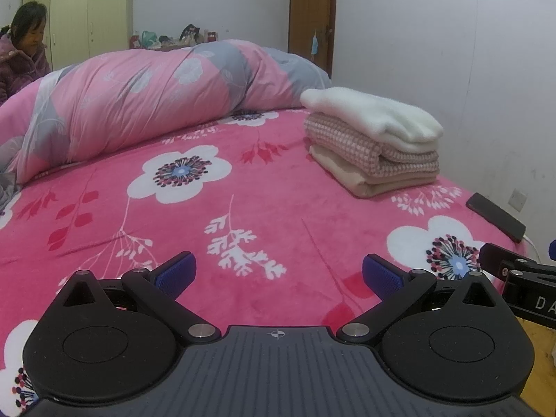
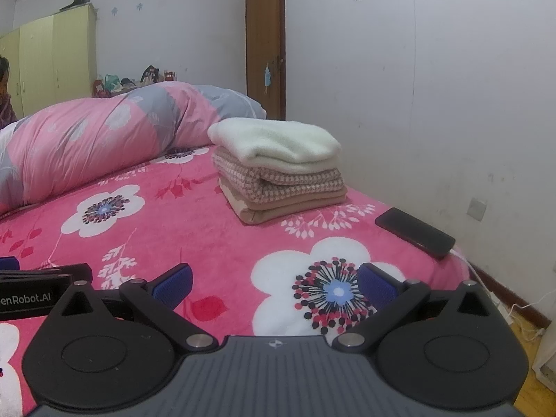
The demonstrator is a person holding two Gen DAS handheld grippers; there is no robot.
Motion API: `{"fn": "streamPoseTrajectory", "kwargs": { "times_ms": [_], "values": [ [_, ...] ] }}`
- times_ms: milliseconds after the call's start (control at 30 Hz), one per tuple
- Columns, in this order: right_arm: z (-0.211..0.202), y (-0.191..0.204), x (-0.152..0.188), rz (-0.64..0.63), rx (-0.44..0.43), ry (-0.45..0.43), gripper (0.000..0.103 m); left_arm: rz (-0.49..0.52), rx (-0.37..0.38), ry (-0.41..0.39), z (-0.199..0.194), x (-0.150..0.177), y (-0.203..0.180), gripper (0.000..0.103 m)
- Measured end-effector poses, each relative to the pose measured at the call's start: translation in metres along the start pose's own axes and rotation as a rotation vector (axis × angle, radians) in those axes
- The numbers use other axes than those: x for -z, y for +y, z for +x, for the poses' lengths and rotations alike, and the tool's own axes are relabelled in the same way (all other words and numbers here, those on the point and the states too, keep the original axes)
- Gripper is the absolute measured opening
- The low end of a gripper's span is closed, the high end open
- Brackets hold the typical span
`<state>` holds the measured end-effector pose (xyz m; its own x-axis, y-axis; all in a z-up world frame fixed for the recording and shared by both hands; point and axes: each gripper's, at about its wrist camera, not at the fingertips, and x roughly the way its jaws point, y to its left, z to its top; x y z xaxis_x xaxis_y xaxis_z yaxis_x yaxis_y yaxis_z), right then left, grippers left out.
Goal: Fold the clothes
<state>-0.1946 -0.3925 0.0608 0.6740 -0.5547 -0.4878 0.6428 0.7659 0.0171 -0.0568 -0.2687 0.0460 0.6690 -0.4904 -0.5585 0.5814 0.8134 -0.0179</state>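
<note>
The left tool (image 1: 279, 272) is wide open, with nothing between its two blue fingertips (image 1: 175, 272), and it hangs just over the near part of the bed (image 1: 243, 208). The right tool (image 2: 274, 283) is wide open too and holds nothing; its blue fingertips (image 2: 173, 283) sit above a big white flower on the pink blanket (image 2: 215, 243). The two tools are side by side, and each one peeks into the edge of the other's view. The pink blanket with white flowers and red leaves covers the bed and lies flat and smooth. A dark phone (image 2: 415, 232) lies near the right edge of the bed, close to the wall (image 2: 451, 104). A little farther back, the pile of folded clothes (image 2: 278, 170) rests on the blanket on the right side, near the wall. The pile has a tan piece (image 2: 278, 208) at the bottom, a pink checked piece (image 2: 295, 179) in the middle and a fluffy white piece (image 2: 274, 140) on top. Behind it, a big rolled pink and grey quilt (image 1: 139, 104) lies across the back of the bed. A person (image 1: 24, 52) in a purple coat sits at the far left. Far away there are yellow cupboards (image 1: 87, 10) and a brown door (image 1: 312, 14)
</note>
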Motion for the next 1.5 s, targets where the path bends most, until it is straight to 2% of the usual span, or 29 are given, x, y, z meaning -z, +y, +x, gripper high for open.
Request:
{"fn": "streamPoseTrajectory", "kwargs": {
  "times_ms": [1500],
  "values": [
    [0.0043,-0.0002,-0.0005,-0.003,0.0,0.009,0.103,-0.001,-0.004,-0.001,0.0004,0.0015,0.0007,0.103]
  ]
}}
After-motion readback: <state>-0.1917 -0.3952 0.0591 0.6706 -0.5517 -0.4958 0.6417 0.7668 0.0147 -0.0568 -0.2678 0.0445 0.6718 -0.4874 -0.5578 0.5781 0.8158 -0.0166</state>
